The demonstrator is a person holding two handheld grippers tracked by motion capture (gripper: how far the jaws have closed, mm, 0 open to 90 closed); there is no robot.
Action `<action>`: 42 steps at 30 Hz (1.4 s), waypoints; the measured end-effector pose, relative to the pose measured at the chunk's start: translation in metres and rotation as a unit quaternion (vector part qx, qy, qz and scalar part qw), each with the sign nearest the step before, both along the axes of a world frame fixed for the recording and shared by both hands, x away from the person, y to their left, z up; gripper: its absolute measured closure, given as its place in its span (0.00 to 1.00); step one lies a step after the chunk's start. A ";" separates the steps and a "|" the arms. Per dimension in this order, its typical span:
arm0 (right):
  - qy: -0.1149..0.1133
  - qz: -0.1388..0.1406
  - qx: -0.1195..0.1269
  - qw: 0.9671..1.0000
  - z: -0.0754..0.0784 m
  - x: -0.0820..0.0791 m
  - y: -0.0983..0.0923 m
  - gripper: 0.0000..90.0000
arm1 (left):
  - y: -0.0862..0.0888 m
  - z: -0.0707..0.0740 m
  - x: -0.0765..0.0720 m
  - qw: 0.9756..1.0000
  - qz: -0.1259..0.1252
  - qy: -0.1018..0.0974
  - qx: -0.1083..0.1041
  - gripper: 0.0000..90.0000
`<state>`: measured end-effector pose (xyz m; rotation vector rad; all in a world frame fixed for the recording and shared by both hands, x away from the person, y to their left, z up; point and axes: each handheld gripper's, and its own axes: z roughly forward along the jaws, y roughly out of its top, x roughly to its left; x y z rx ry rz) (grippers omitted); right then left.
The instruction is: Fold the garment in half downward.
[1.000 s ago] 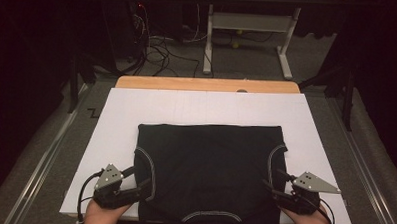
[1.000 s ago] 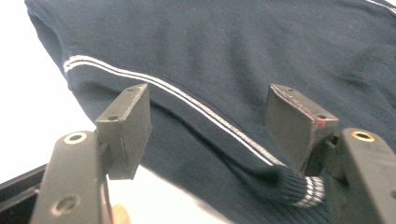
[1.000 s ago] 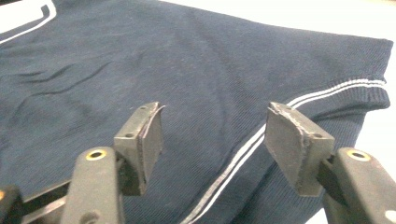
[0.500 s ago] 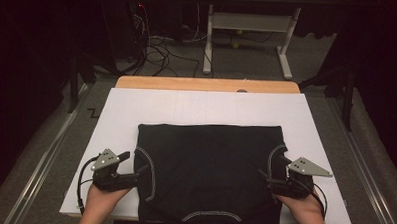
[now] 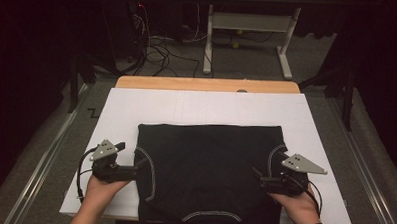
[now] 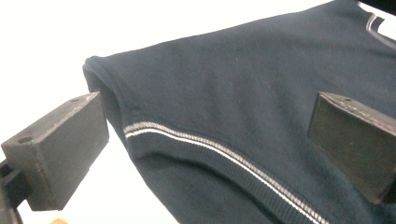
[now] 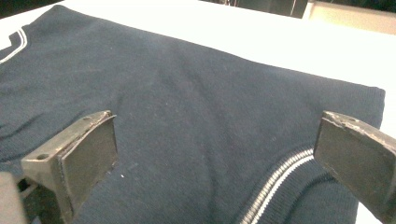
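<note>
A dark navy garment (image 5: pixel 209 167) with white trim lies folded flat on a white board (image 5: pixel 206 107). My left gripper (image 5: pixel 143 164) is at its left edge, beside a white-striped seam (image 6: pixel 210 149). Its jaws have just been opening and stand wide; in the left gripper view (image 6: pixel 205 140) the cloth lies under the gap, untouched by the pads. My right gripper (image 5: pixel 257 173) is over the garment's right side, near another striped seam (image 7: pixel 275 182). Its jaws have also just been opening; in the right gripper view (image 7: pixel 215 149) they are far apart above the flat cloth.
The white board rests on a wooden table (image 5: pixel 207 85). Metal rails run along the left (image 5: pixel 39 166) and right (image 5: pixel 369 178). Beyond the table, a white desk frame (image 5: pixel 249 23) and loose cables (image 5: pixel 154 45) sit on the floor.
Both grippers have opened and let go of the garment's side edges. Both hands have shifted a little farther up the table; the cloth lies flat.
</note>
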<state>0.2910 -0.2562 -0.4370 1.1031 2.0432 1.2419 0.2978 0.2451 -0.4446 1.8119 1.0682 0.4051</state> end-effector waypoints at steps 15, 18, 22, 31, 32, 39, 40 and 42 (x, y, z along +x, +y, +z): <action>-0.014 0.030 0.028 0.999 0.018 0.003 0.030 0.00 | 0.011 0.006 0.010 1.000 0.014 0.010 -0.007 0.00; -0.015 0.034 0.029 0.999 0.021 0.003 0.034 0.00 | 0.011 0.006 0.014 1.000 0.012 0.011 -0.008 0.00; -0.016 0.040 0.029 0.999 0.022 0.001 0.040 0.00 | 0.007 0.006 0.020 1.000 0.013 0.008 -0.007 0.00; -0.018 0.062 0.031 0.997 0.022 -0.002 0.059 0.00 | -0.001 0.017 0.031 1.000 0.010 -0.003 -0.003 0.00; -0.017 0.065 0.032 0.997 0.021 -0.002 0.062 0.00 | -0.002 0.017 0.032 1.000 0.011 -0.003 -0.001 0.00; -0.016 0.094 0.022 0.995 0.013 -0.002 0.087 0.00 | 0.003 0.017 0.042 1.000 0.018 0.001 0.016 0.00; -0.016 0.097 0.021 0.995 0.012 -0.002 0.090 0.00 | 0.005 0.017 0.044 1.000 0.019 0.002 0.013 0.00; -0.011 0.106 0.021 0.994 0.009 -0.002 0.097 0.00 | 0.006 0.016 0.049 1.000 0.019 0.007 0.014 0.00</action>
